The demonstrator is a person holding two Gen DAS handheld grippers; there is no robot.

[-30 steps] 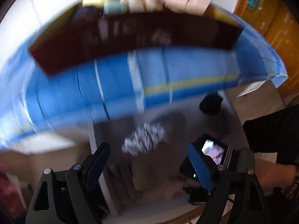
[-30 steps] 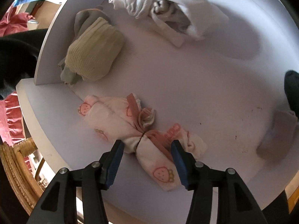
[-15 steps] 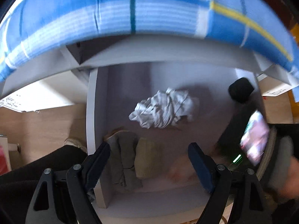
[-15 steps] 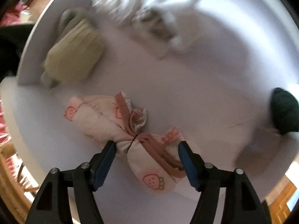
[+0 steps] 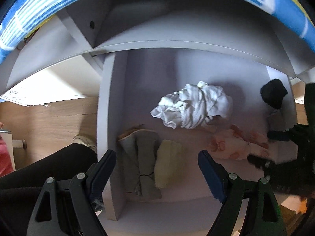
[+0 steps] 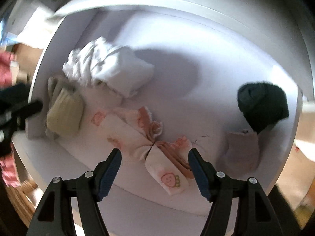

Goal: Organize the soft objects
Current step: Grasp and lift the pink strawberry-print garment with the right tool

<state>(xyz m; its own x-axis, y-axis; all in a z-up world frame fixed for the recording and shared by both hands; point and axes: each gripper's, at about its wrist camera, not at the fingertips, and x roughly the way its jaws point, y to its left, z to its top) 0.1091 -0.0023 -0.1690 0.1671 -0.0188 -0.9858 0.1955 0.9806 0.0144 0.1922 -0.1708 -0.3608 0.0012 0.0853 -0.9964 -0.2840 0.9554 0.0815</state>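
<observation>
Soft things lie on a white shelf (image 6: 196,102). Pink strawberry-print socks (image 6: 149,139) lie at the front, just ahead of my open, empty right gripper (image 6: 154,163). A crumpled white cloth (image 6: 110,68) lies behind them, a yellow-green and grey sock bundle (image 6: 65,112) at the left, a black sock ball (image 6: 261,104) and a pale lilac sock (image 6: 242,149) at the right. In the left wrist view my open, empty left gripper (image 5: 156,169) hovers over the grey and yellow bundle (image 5: 149,163); the white cloth (image 5: 193,106), pink socks (image 5: 234,147) and black ball (image 5: 273,94) show too.
A white upright divider (image 5: 106,129) bounds the shelf at the left, with a shelf board (image 5: 177,47) above. A blue striped cloth (image 5: 275,2) hangs over the top. A wooden floor (image 5: 49,122) and a dark-clothed leg (image 5: 39,173) are at the left. The right gripper (image 5: 279,135) shows at the right edge.
My left gripper has swung down from the blue cloth toward the shelf and now looks over the grey and yellow bundle. My right gripper has drawn back and tilted up; the black ball came into view.
</observation>
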